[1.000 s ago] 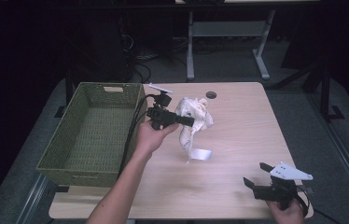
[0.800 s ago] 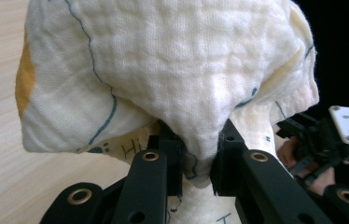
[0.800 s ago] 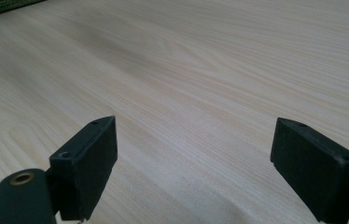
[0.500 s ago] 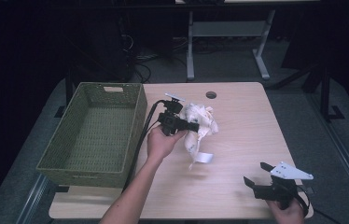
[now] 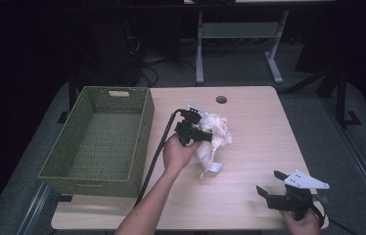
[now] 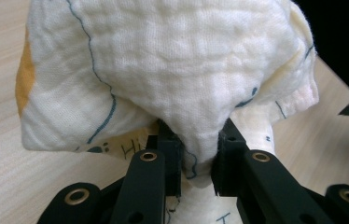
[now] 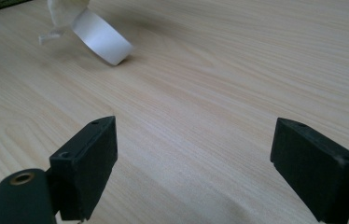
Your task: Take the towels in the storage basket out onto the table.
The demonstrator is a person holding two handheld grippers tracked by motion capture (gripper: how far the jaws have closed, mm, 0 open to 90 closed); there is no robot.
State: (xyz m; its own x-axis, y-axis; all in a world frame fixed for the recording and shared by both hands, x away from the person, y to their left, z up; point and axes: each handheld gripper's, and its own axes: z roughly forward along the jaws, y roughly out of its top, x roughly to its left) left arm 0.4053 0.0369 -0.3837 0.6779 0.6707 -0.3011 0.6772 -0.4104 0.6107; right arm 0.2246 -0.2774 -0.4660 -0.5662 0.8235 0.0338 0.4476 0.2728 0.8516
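The left gripper (image 5: 209, 139) has its fingers (image 6: 170, 154) pinched tight on a fold of a crumpled cream cloth (image 6: 172, 70), held near the middle of the table (image 5: 249, 127), just right of the green woven basket (image 5: 98, 142); a white label strip (image 5: 214, 167) hangs from the cloth's near end down to the table. The cloth carries thin blue stitched lines, an orange patch and small dark printed letters beside the fingers, something like "Hi", too partial to read for sure. The right gripper (image 5: 268, 182) rests at the table's near right corner, well apart from the cloth, its fingers (image 7: 88, 163) spread wide with nothing between them.
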